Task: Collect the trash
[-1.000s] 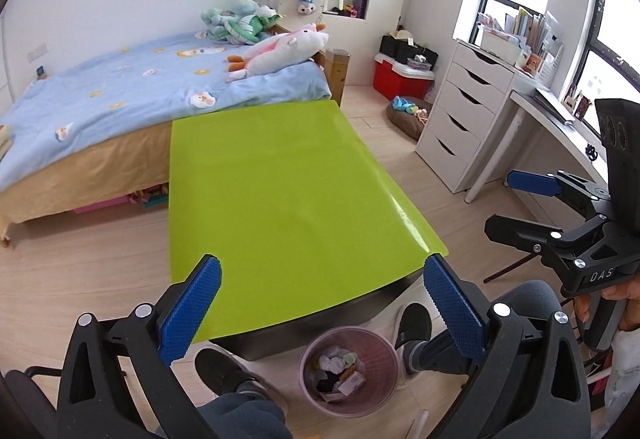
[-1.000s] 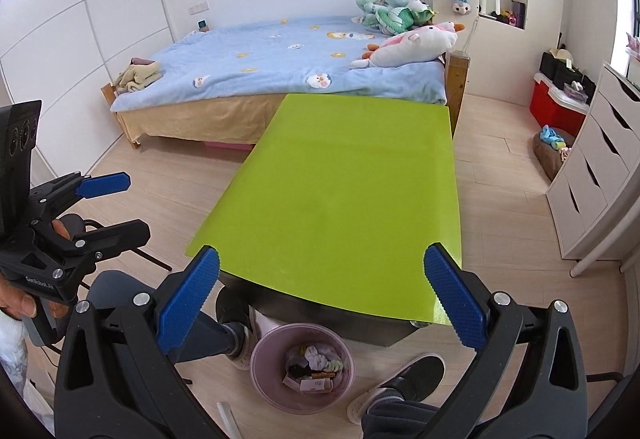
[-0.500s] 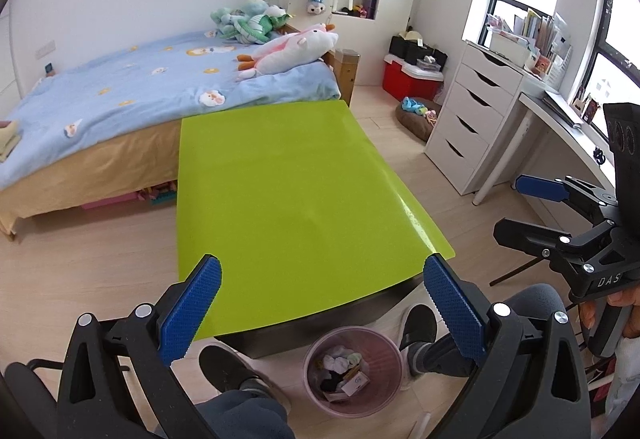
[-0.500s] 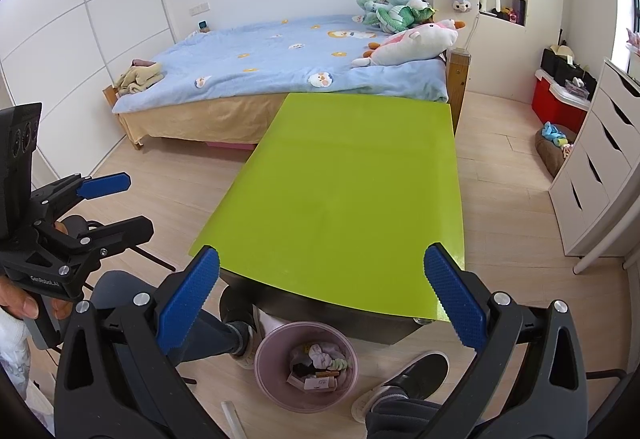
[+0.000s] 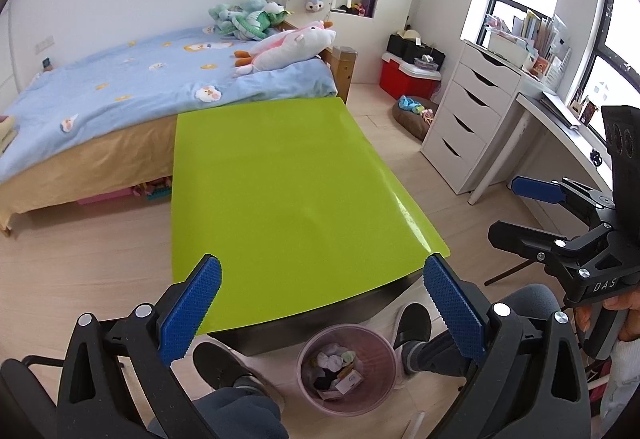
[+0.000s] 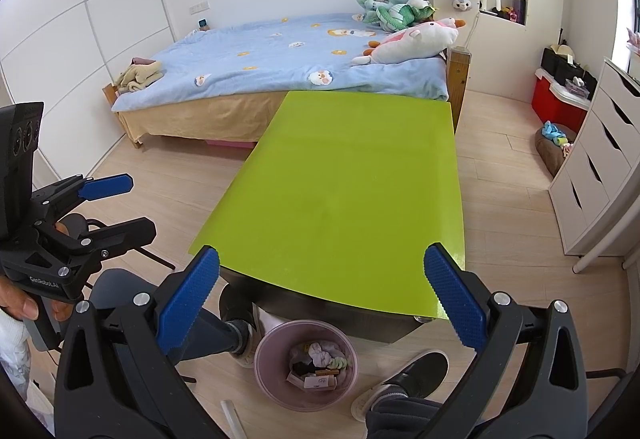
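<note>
Here both claws hang wide open above the near edge of the green table (image 5: 280, 191), holding and touching nothing: the left claw (image 5: 320, 309) and the right claw (image 6: 322, 303). The pink bin (image 6: 306, 375) stands on the floor just under that edge, between the person's shoes, with the trash (image 6: 320, 363) lying inside.

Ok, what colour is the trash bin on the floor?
Translucent pale pink. The trash bin shows best in the right wrist view, between the person's shoes.
</note>
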Demonstrator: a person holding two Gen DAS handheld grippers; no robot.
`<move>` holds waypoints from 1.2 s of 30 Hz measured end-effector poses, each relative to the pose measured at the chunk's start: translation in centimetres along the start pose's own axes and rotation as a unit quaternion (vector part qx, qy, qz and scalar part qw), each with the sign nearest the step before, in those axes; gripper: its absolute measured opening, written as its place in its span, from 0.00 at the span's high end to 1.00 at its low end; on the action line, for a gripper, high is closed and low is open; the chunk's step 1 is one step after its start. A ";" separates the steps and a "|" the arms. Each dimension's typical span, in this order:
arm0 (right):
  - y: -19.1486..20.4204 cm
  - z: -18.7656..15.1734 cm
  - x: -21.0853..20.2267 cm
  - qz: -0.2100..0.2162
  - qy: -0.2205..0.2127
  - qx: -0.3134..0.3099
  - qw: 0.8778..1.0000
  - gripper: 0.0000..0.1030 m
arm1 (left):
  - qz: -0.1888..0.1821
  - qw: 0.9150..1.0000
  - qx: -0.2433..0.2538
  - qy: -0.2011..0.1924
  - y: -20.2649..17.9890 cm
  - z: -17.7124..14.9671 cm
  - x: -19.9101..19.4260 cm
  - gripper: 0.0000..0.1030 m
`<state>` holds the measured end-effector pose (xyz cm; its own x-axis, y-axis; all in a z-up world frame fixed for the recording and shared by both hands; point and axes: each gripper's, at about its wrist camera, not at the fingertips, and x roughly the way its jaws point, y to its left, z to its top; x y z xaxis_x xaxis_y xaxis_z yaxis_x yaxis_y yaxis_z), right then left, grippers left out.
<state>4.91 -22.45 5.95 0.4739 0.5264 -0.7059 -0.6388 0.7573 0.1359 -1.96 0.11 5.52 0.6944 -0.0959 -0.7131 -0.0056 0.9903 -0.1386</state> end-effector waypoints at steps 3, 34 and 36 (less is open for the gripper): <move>0.0 -0.1 0.0 0.000 0.000 0.000 1.000 0.03 | 0.000 1.000 0.000 0.000 0.0 0.0 0.0 0.06; 0.0 0.0 0.1 0.000 0.001 0.001 1.000 0.03 | 0.000 1.000 0.001 0.003 -0.3 -0.2 0.1 0.06; 0.0 0.1 0.0 0.000 0.001 0.000 1.000 0.03 | 0.000 1.000 0.001 0.003 -0.3 -0.2 0.1 0.06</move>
<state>4.95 -22.39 5.96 0.4732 0.5254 -0.7072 -0.6382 0.7578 0.1360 -2.03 -0.25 5.40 0.6906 -0.0966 -0.7168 -0.0037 0.9906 -0.1371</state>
